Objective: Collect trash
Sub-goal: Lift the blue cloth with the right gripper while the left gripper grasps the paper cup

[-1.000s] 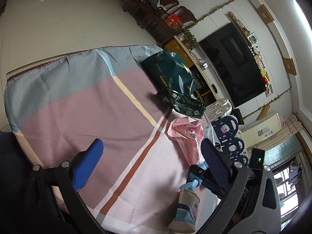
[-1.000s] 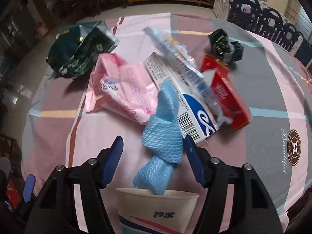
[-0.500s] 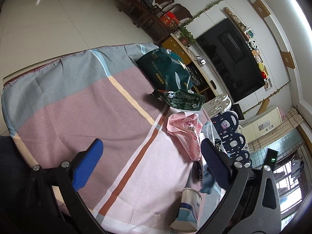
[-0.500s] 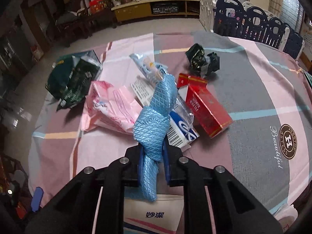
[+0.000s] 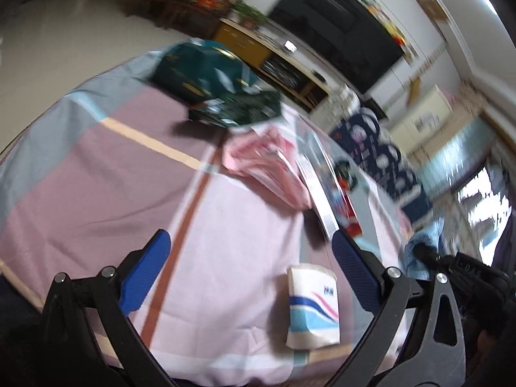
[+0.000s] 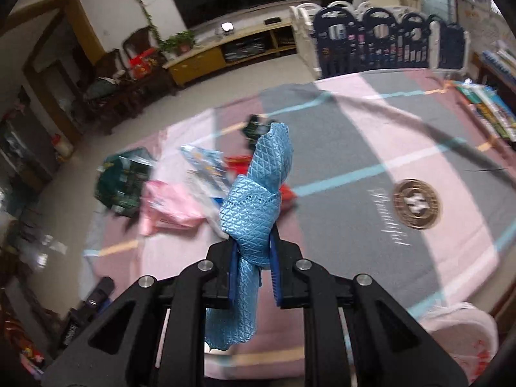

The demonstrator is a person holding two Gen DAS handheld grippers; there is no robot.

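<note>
The right tool pinches the knotted blue textured cloth, lifted clear of the table. Keep that pinch firm while carrying; the left tool, spread wide, hangs near the white paper cup.

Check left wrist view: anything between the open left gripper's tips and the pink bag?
Nothing. In the left wrist view only bare tablecloth lies between the left gripper and the pink bag; the paper cup stands nearer the camera.

The tabletop, under a pink, grey and mauve striped cloth, carries a paper cup, pink plastic bag, dark green bags and red box.
</note>
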